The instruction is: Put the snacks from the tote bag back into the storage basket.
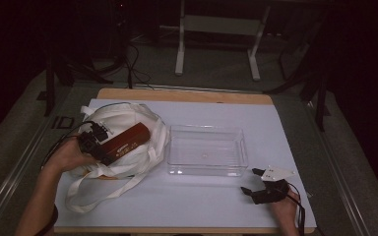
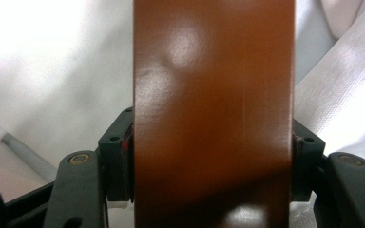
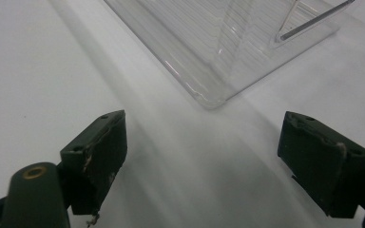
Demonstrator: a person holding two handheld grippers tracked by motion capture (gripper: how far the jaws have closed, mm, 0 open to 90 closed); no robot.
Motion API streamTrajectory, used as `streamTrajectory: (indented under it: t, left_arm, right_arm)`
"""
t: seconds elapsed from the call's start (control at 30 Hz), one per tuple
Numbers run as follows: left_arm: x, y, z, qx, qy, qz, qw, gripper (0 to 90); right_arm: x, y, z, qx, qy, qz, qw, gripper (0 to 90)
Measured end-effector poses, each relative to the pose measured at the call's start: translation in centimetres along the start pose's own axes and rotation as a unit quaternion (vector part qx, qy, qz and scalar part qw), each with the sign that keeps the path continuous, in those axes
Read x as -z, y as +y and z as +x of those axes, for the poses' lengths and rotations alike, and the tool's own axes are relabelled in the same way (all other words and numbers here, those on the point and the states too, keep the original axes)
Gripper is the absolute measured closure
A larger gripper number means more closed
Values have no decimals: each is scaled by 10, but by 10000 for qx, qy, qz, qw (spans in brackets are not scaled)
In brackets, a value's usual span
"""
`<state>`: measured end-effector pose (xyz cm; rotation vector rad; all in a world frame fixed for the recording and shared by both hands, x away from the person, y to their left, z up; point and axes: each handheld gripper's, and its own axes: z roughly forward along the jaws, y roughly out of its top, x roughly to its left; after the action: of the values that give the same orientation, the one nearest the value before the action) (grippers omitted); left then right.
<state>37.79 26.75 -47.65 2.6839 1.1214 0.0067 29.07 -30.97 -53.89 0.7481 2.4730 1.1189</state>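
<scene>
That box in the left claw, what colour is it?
Reddish brown, glossy. The box shows best in the left gripper view.

A long, flat, glossy reddish-brown rectangular box (image 1: 128, 141) w/ pale lettering on its side lies tilted on top of a crumpled white cloth tote bag (image 1: 128, 118) at the table's left side. Its lower-left end sits clamped betw. the left gripper (image 1: 97, 147) pads. The bag's long straps trail toward the front edge.

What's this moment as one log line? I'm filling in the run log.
left gripper: shut on box, over bag | right gripper: open, idle | tray: empty
</scene>
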Motion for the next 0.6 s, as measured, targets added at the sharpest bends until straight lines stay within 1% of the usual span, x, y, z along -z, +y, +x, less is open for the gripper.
streamTrajectory:
  t: [0.07,0.17,0.27,0.33,0.5,0.6]
  left_arm:
    - [-2,1,-1,-31,14,103,9999,377]
    - [-2,3,-1,-22,18,151,9999,380]
    - [-3,3,-1,40,-3,160,9999,390]
    - [-4,3,-1,11,5,170,9999,391]
    - [-5,2,0,42,-30,158,9999,397]
    - [-5,1,-2,20,4,107,9999,414]
  right_arm:
    - [0,0,0,5,1,0,10000,169]
    - [0,0,0,5,-6,4,10000,169]
    - [0,0,0,4,-5,7,10000,169]
    - [0,0,0,7,-5,5,10000,169]
    - [0,0,0,7,-3,7,10000,169]
    - [0,0,0,12,-4,7,10000,169]
